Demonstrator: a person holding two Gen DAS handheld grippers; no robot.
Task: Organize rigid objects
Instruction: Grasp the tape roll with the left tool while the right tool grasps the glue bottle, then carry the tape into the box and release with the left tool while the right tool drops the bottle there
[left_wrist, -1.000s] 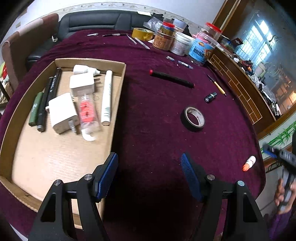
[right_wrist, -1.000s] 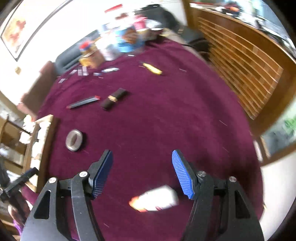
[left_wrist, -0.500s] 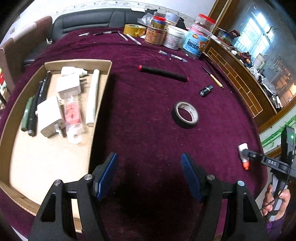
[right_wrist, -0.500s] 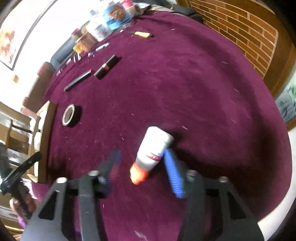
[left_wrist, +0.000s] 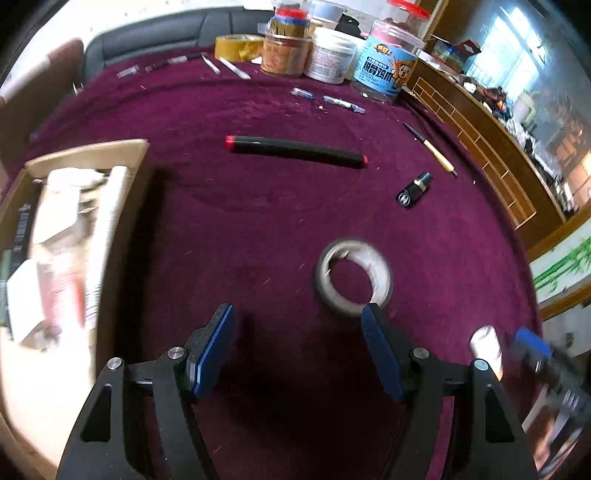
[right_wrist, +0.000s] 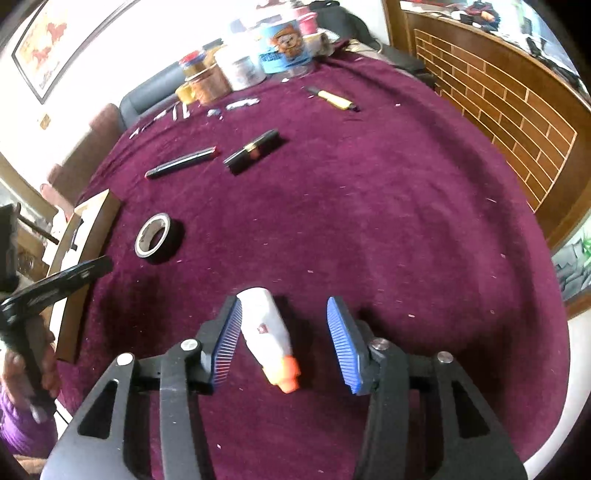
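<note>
A white glue bottle with an orange cap (right_wrist: 267, 338) lies on the purple cloth between the blue pads of my right gripper (right_wrist: 284, 338). The jaws are open around it; the left pad is at its side. It also shows blurred in the left wrist view (left_wrist: 485, 345). My left gripper (left_wrist: 297, 349) is open and empty, low over the cloth. A black tape roll (left_wrist: 352, 280) lies just ahead of its right finger and also shows in the right wrist view (right_wrist: 157, 238). A cardboard tray (left_wrist: 125, 155) at the left holds several white chargers, pens and tubes.
A black marker with red ends (left_wrist: 295, 151), a small black lipstick (left_wrist: 413, 190) and a yellow knife (left_wrist: 436, 153) lie further back on the cloth. Jars and a yellow tape roll (left_wrist: 236, 46) stand at the far edge. The table's edge is close at the right.
My right gripper has come down around the glue bottle, which now lies between its pads. My left gripper has moved forward and right toward the tape roll.
</note>
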